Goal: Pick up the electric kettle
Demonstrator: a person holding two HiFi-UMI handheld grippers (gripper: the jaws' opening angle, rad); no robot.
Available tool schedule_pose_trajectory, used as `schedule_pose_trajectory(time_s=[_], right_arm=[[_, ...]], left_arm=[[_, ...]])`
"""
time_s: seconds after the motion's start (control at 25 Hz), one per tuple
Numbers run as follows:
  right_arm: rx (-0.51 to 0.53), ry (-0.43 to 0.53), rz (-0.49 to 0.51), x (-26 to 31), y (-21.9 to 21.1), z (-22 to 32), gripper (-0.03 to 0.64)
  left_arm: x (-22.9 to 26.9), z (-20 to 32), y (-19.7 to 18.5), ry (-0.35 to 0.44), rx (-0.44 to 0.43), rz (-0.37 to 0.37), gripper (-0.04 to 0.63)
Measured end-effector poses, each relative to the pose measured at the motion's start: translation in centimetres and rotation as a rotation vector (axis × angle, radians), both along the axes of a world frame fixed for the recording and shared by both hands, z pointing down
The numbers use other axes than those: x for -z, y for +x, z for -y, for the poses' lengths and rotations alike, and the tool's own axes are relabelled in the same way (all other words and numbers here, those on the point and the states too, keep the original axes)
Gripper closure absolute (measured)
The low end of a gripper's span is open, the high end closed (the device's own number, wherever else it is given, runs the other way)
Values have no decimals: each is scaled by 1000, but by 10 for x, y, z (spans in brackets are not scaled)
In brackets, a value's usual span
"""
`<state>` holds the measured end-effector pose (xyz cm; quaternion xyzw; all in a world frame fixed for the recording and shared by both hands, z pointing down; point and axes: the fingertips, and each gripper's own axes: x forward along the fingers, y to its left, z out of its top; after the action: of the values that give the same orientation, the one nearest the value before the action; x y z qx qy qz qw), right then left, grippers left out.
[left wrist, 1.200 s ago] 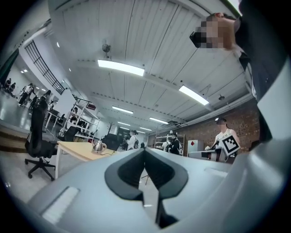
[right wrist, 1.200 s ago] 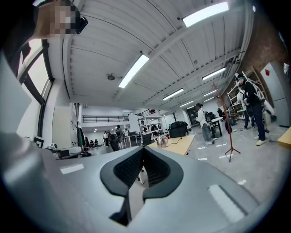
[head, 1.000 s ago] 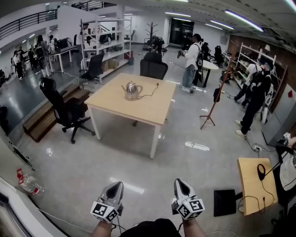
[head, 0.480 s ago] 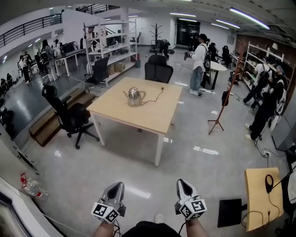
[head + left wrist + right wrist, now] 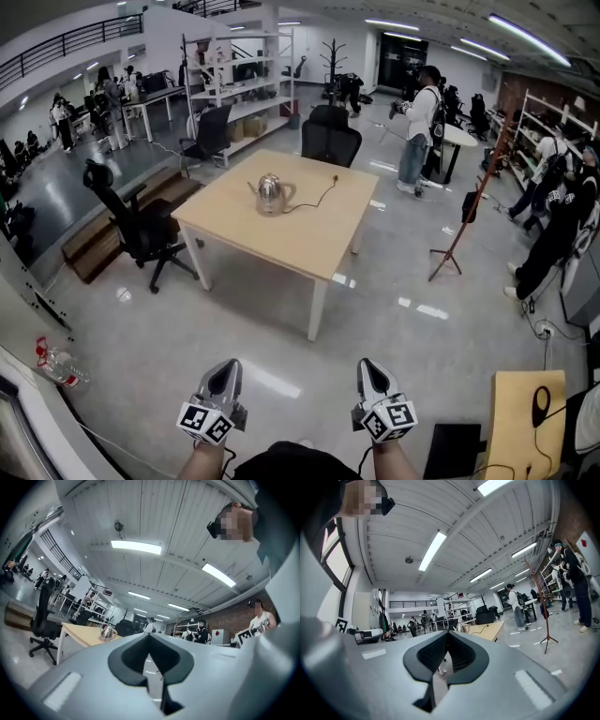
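Electric kettle [image 5: 270,193] of shiny metal stands upright on the light wooden table [image 5: 300,239], a little above the middle of the head view and toward the far side of the table top. Its black cord [image 5: 317,191] runs from it to the right across the wood. Both grippers are at the bottom edge of that view, well apart from the table, with grey floor between. The left gripper [image 5: 224,370] is at lower left of centre and the right gripper [image 5: 371,368] at lower right of centre. Their jaws are closed together and nothing is between them – each gripper is empty.

In the left gripper view the kettle [image 5: 108,632] is small, at the left of the closed tips. In the right gripper view it [image 5: 462,628] is just right of the tips.

A black office chair [image 5: 131,225] stands at the left of the table, another black chair [image 5: 330,141] stands behind it, and a person [image 5: 417,131] stands at upper right.
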<state>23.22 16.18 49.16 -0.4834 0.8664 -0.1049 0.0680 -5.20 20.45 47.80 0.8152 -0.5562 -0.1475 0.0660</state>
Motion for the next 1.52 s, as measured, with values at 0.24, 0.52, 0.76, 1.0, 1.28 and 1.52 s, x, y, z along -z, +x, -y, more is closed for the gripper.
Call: schedule_pose_trajectory(time_s=[0.24,0.52,0.76,1.0,1.28,1.52], right_arm=[[-27,-13,21,-6,24,19,615],[-26,-73,31,-19,31,40,615],[-8,-54,6,-8,21,72,615],[-15,-62,-30,-7,13,114,615],[-19,-55,-73,-3,-13,159,615],[15,-65,-102,-2,-51,190,615]], left_arm=[[-3,16,12,-23,18,6,597],[-3,37,18,-51,12,10,597],[-5,72,8,-46,19,-17,597],[-14,122,3,-34,8,21,597],[-11,163,-19,-28,10,5,597],[-18,193,-59,-53,44,-4,597]])
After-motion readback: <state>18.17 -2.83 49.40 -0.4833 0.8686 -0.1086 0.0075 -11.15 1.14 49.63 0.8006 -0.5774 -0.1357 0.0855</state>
